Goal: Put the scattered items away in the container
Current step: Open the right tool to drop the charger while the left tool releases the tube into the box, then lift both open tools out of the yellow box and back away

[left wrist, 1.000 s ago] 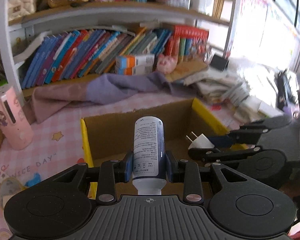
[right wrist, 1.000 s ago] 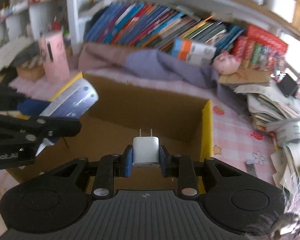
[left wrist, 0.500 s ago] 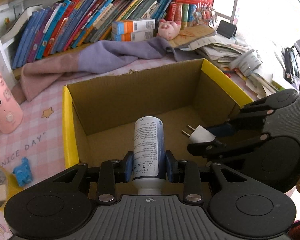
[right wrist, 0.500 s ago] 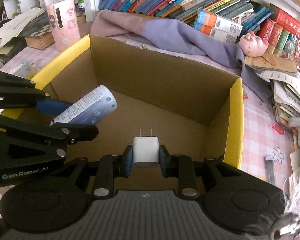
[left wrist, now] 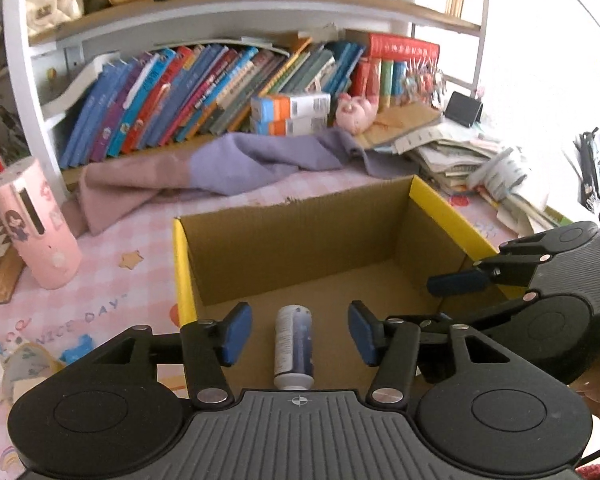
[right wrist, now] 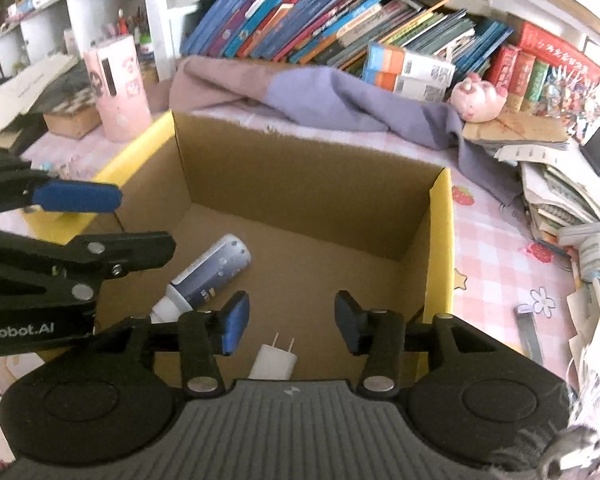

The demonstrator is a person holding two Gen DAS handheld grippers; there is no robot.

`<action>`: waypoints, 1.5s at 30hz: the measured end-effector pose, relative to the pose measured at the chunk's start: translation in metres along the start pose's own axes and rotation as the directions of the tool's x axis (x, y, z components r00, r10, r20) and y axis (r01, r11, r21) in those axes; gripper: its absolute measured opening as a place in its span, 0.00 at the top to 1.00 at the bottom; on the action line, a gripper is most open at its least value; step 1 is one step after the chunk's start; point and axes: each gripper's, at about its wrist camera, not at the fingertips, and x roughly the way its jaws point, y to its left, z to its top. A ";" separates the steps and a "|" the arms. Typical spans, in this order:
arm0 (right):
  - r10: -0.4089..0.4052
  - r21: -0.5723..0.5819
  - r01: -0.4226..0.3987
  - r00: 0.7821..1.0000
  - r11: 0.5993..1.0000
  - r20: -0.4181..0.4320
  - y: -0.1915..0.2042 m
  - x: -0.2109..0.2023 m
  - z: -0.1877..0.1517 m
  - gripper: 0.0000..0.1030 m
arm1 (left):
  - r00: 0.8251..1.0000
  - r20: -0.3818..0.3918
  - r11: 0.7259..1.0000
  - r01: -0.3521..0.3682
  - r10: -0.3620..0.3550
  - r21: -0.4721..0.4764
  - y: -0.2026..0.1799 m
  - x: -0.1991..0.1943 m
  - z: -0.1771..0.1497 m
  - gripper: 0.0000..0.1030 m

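A cardboard box [left wrist: 300, 240] [right wrist: 300, 176] with yellow rims stands on the pink tablecloth. A blue-and-white spray bottle [left wrist: 293, 346] [right wrist: 210, 270] lies on its floor. My left gripper [left wrist: 298, 332] hovers over the bottle; its jaws are opening and the pads stand clear of it on both sides. A white plug adapter [right wrist: 274, 360] lies on the box floor under my right gripper [right wrist: 290, 322], whose jaws are opening too, pads apart from the plug. Each gripper shows at the edge of the other's view.
A pink cylinder holder [left wrist: 36, 224] stands left of the box. A purple and mauve cloth [left wrist: 228, 168] lies behind it under a bookshelf [left wrist: 220, 92]. Paper stacks [left wrist: 480, 164] crowd the right. Small items [left wrist: 76, 354] lie on the tablecloth at the left.
Both grippers opened and let go: the spray bottle dropped from the left gripper and the white plug from the right one. Both now lie on the box floor.
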 end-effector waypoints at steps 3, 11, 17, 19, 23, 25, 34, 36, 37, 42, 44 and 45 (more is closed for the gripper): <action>-0.016 0.015 0.016 0.999 1.000 0.044 0.003 -0.012 -0.001 0.50 | 1.000 0.026 1.000 -0.008 0.008 -0.002 0.000 -0.013 -0.003 0.42; -0.055 0.064 0.044 0.984 0.997 0.170 0.022 -0.058 -0.009 0.42 | 0.989 0.148 0.999 -0.019 0.025 -0.041 0.007 -0.065 -0.014 0.33; -0.110 0.124 0.083 0.968 0.989 0.226 0.042 -0.088 -0.023 0.42 | 0.979 0.199 0.998 -0.038 0.046 -0.046 0.016 -0.096 -0.032 0.32; -0.132 0.145 0.099 0.962 0.984 0.237 0.050 -0.096 -0.030 0.41 | 0.978 0.205 0.999 -0.030 0.037 -0.039 0.018 -0.106 -0.042 0.31; -0.165 0.187 0.120 0.954 0.975 0.251 0.068 -0.112 -0.047 0.40 | 0.981 0.195 1.000 -0.009 0.009 0.002 0.017 -0.123 -0.061 0.28; -0.180 0.201 0.130 0.950 0.971 0.254 0.080 -0.119 -0.056 0.40 | 0.982 0.191 1.000 -0.005 0.003 0.010 0.020 -0.133 -0.070 0.28; -0.227 0.241 0.174 0.949 0.955 0.217 0.132 -0.144 -0.100 0.38 | 0.988 0.155 1.000 -0.005 0.010 -0.030 0.040 -0.169 -0.113 0.25; -0.231 0.246 0.178 0.950 0.953 0.208 0.142 -0.148 -0.110 0.37 | 0.989 0.148 0.999 -0.004 0.009 -0.033 0.044 -0.176 -0.122 0.24; -0.232 0.249 0.179 0.951 0.952 0.204 0.146 -0.149 -0.115 0.37 | 0.990 0.144 0.999 -0.003 0.008 -0.033 0.046 -0.179 -0.126 0.24; -0.235 0.274 0.182 0.956 0.944 0.176 0.166 -0.154 -0.134 0.36 | 0.992 0.122 1.000 0.004 -0.001 -0.024 0.051 -0.192 -0.145 0.24; -0.230 0.282 0.179 0.960 0.943 0.162 0.172 -0.155 -0.140 0.36 | 0.994 0.110 1.000 0.006 -0.003 -0.025 0.053 -0.197 -0.152 0.24; -0.225 0.282 0.176 0.962 0.943 0.153 0.175 -0.155 -0.142 0.35 | 0.995 0.104 1.000 0.005 -0.003 -0.028 0.054 -0.199 -0.155 0.24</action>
